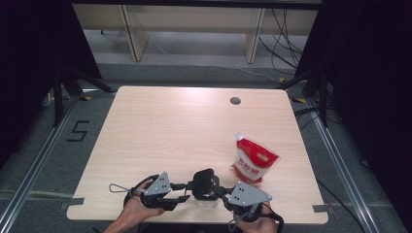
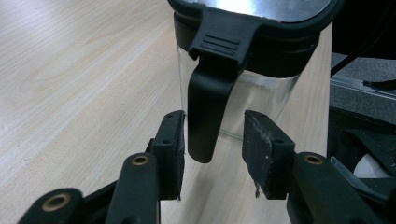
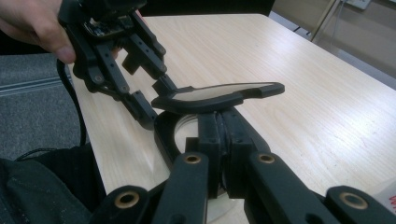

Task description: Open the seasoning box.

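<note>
A glass jar with a black lid, standing at the near edge of the table, about midway along it. Clear round glass wall, shiny lid top, thick black rim. A black handle hanging down the side, smooth and curved. Lid tipped up on one side in the right gripper view.

Left gripper reaching in from the left, held low and flat in a hand. Jaws open a little, one each side of the handle, not squeezing it yet.

Right gripper coming in from the right, held in the other hand. Jaws pressed almost together on the jar's rim, under the lid.

A red and white pouch lying near the right edge, apart from the jar. Pale wood table, smooth, with a small round hole near the far edge.
</note>
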Available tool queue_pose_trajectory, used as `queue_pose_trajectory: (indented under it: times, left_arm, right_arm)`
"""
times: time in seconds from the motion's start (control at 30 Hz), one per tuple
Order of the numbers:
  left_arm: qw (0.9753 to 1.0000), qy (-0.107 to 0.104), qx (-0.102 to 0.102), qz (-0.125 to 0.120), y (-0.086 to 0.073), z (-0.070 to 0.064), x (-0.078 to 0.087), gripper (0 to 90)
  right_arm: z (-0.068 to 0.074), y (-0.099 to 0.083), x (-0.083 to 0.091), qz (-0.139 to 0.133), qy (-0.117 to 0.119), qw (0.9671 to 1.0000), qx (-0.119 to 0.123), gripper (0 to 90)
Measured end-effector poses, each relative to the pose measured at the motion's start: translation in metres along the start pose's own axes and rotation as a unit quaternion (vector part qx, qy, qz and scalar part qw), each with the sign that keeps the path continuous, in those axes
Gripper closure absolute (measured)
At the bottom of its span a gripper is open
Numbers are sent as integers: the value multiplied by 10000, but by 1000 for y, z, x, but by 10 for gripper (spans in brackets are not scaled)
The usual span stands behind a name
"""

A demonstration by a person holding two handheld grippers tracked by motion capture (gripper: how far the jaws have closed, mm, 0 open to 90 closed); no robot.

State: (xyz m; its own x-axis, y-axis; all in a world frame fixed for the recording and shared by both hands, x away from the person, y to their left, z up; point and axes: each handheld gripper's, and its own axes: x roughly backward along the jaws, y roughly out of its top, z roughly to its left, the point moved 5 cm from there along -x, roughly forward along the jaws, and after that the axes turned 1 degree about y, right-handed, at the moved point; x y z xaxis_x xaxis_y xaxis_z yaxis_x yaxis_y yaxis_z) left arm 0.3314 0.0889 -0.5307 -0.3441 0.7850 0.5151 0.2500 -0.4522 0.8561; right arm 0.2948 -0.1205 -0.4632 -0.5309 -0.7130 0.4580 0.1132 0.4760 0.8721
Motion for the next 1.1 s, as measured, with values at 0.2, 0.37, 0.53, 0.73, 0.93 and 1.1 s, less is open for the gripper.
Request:
queue_pose_trajectory:
  times: [0.2,0.37,0.53,0.73,0.93,1.1]
  left_arm:
    - [10000,-1,-80,-30,0,2,-2,674]
    - [9997,89,-230,31,-1,5,-2,737]
    - [9994,152,-302,66,0,3,-2,742]
    - [9990,207,-357,167,0,2,-1,742]
    - [9987,278,-377,220,0,0,0,742]
    - [9984,332,-383,265,1,-1,0,742]
  right_arm:
    - [0,3,-1,-40,8,10000,-3,888]
    - [1,6,-3,-89,9,10000,1,892]
    - [1,10,-4,-146,41,9999,45,895]
    - [4,18,-10,-198,46,9997,115,896]
    - [8,26,-14,-208,55,9995,227,896]
    - [14,34,-19,-223,97,9992,323,896]
